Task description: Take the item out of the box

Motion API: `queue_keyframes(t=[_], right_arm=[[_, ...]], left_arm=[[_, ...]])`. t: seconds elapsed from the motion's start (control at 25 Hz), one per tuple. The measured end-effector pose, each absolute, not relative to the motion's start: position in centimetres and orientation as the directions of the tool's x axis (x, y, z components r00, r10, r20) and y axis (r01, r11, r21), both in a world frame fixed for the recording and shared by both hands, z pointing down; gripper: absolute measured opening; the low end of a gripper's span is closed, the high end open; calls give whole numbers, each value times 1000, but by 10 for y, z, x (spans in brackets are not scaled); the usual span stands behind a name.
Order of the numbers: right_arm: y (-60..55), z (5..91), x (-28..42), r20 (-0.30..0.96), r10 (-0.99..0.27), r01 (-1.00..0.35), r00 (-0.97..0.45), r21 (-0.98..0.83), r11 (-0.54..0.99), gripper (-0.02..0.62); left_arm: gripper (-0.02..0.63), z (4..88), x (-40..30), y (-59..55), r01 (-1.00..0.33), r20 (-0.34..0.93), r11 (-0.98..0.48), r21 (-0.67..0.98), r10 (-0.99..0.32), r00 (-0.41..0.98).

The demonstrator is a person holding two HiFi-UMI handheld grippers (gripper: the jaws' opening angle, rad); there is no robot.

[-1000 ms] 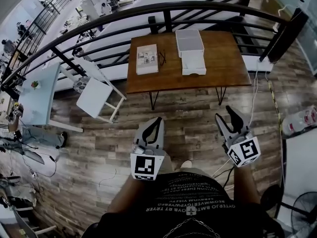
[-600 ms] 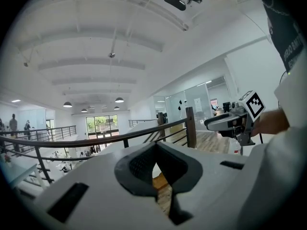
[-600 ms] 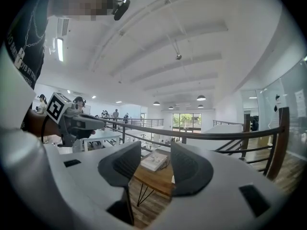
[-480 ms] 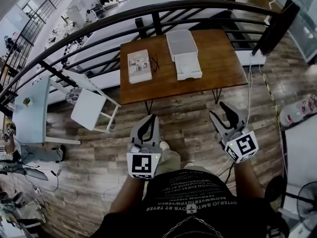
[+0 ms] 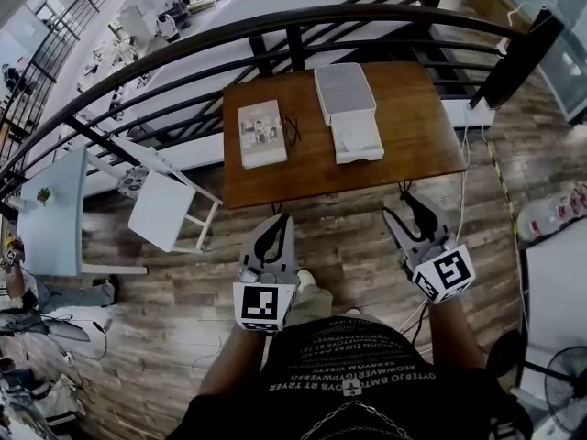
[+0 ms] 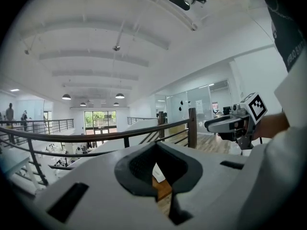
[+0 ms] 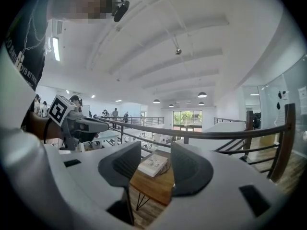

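- Boxes sat on the wooden table (image 5: 417, 126), well ahead of the person and out of reach of both grippers; nothing had been taken out of any of them.
- At the far left, off the table, a white chair (image 5: 165, 211) stood on the plank floor (image 5: 358, 246), below the dark curved railing (image 5: 303, 21).
- On the table's left part lay a flat printed box (image 5: 261, 133), closed and face up.
- Just to its right lay a small dark object (image 5: 293, 128), too small to identify.
- Right of centre stood a grey box (image 5: 344, 87) at the table's far edge. A white box (image 5: 358, 137) touched its near side and reached towards the near edge.
- What the white box held could not be made out.
- The left gripper (image 5: 281, 220) was held low in front of the person's dark shirt (image 5: 353, 374), over the floor and short of the table. Its jaws were clenched tip to tip with nothing caught in them.
- The right gripper (image 5: 406, 211) was held level with it and well apart from it, also over the floor. Its jaws stood released and wide, with only the distant table showing through the gap.
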State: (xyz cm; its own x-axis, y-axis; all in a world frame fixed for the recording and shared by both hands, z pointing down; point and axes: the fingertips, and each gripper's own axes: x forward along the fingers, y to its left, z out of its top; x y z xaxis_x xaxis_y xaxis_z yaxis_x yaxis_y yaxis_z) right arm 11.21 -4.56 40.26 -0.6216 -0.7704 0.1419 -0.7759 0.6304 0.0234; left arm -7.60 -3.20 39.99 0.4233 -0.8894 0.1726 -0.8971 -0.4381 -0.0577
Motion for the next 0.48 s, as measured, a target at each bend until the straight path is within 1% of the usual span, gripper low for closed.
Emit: queue_keyframes(t=[0.48], right_arm=[[-109,394,81,143,-783,-788,-606,32,615,172]], left_arm=[[6,387,-106,-100,-886,151,-461,-46,-880,450]])
